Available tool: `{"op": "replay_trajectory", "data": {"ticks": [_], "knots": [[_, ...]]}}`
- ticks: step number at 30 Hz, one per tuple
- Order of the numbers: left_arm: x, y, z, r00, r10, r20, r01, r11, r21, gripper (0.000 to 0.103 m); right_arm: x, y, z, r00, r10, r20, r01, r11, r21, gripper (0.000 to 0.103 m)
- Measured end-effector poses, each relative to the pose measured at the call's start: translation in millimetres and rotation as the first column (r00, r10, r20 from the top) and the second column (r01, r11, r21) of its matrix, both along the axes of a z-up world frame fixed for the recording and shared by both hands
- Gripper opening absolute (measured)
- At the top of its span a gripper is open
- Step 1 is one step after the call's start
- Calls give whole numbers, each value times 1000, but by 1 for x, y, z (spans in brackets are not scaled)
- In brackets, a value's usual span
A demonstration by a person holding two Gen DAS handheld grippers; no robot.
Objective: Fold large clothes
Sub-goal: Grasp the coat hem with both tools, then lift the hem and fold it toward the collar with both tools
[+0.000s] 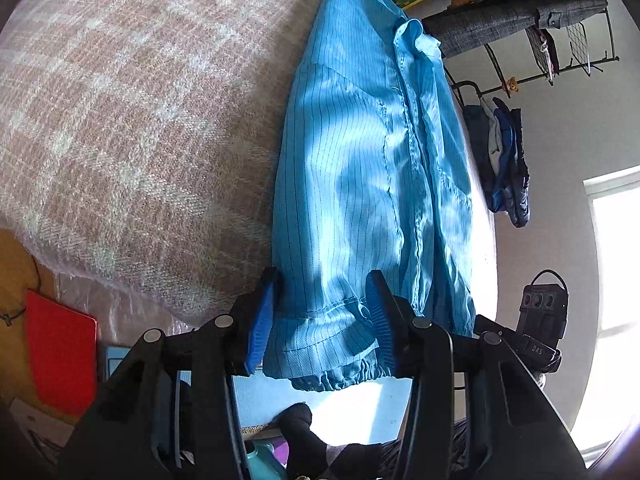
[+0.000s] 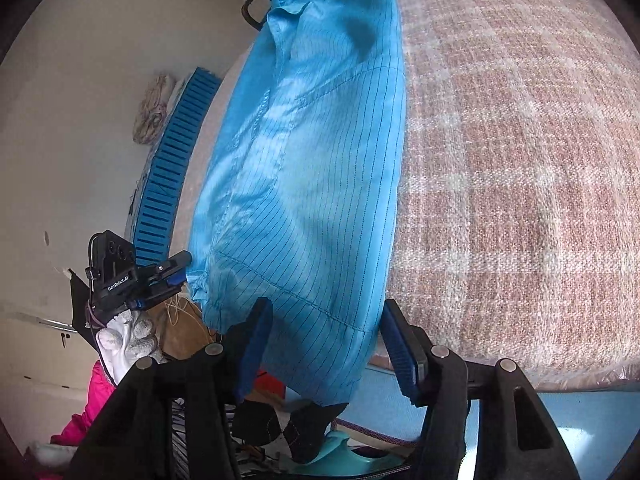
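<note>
- A plaid pink-and-white blanket (image 1: 132, 128) covers the bed, filling the left-wrist view from 9 to 12 o'clock and the right-wrist view from 1 to 4 o'clock.
- A blue pinstriped garment (image 1: 360, 184) lies lengthwise along the bed's edge, already narrowed into a long strip, collar at 12 o'clock and hem spilling over the near edge at 6 o'clock.
- The step in hand appears to be taking up the hem end for the next fold; the move ahead calls for both sets of pads to close on the hem and carry it toward the collar.
- The left gripper (image 1: 320, 320) straddles the elastic cuff and hem, jaws apart, pads not visibly pressing the cloth.
- The right gripper (image 2: 324, 344) likewise brackets the hem's other corner, jaws spread, cloth between them but apparently unpinched.
- A white-gloved hand (image 2: 124, 340) carries the left gripper at 8 o'clock in the right-wrist view.
- Around the room: a clothes rack (image 1: 560, 40) hung with dark jackets at 2 o'clock, a bright window (image 1: 616, 264) at 4 o'clock, a red book (image 1: 60, 356) on the floor at 8 o'clock.
</note>
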State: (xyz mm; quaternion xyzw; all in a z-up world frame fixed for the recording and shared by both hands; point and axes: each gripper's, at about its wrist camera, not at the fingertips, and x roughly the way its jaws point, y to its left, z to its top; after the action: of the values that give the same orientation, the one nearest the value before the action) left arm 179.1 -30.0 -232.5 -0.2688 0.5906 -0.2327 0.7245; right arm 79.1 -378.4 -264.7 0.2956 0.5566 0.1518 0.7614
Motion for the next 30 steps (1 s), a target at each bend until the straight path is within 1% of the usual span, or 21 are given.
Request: {"op": "replay_trajectory", "data": {"ticks": [1,2,3,4,5,6,7,10,11,13,15,17,18,19,20,21,22,27,28,29,30], "knots": [[0,-3,1,1000,-13,5,12,1000,7,21,1,3,-1,1000,8,-3,-8,1000,7,45],[0,-6,2,1000,-25,14,24,999,20,13,3,5,-1,1000,15,2,-15,1000,-2,41],[0,-9,3,999,-35,28,34,999,37,6,6,8,-1,1000,30,6,-30,999,-21,29],[0,-11,4,998,-40,42,38,998,53,4,7,12,0,999,45,6,-44,997,-55,16],[-1,-12,6,998,-44,53,40,997,64,3,9,18,1,999,54,2,-53,994,-93,12],[-2,-11,10,997,-44,65,40,997,67,2,9,19,3,998,58,0,-58,991,-118,3],[-3,-8,15,996,-36,79,31,998,62,2,7,23,8,998,58,1,-57,989,-134,1],[-8,6,29,993,-13,117,9,999,36,2,-3,20,19,998,62,25,-56,980,-188,0],[-10,7,29,992,-18,121,13,999,42,2,-5,17,16,998,59,22,-53,977,-205,0],[-9,4,22,993,-45,109,39,997,62,2,-4,14,5,999,43,-1,-42,982,-185,0],[-8,-1,13,995,-56,80,51,997,64,2,-4,15,-3,999,34,-12,-35,990,-135,1],[-6,-2,8,997,-55,60,51,996,72,2,-5,18,-1,999,41,3,-41,994,-105,6],[-6,0,7,997,-50,54,46,997,61,6,-6,19,1,999,46,10,-45,994,-100,14],[-5,3,7,998,-44,49,42,998,49,13,-7,20,3,999,50,8,-49,994,-94,35],[-6,5,6,998,-40,46,38,998,42,19,-8,17,4,999,51,7,-50,995,-84,42],[-7,6,5,998,-41,45,39,998,40,31,-10,17,2,998,55,7,-54,996,-72,45],[-10,5,4,998,-47,43,45,998,43,34,-12,16,0,998,66,-2,-66,996,-64,43],[-18,-5,3,993,-105,58,101,993,62,33,-7,31,-17,992,121,-45,-122,992,-21,38],[-18,-7,3,992,-115,58,112,992,57,19,-5,34,-18,991,127,-46,-128,992,-4,33],[-19,-9,4,990,-128,61,124,990,68,11,-1,37,-16,990,133,-45,-133,991,8,30],[-21,-11,5,988,-140,69,135,987,83,7,0,38,-14,990,139,-37,-138,990,9,22]]}}
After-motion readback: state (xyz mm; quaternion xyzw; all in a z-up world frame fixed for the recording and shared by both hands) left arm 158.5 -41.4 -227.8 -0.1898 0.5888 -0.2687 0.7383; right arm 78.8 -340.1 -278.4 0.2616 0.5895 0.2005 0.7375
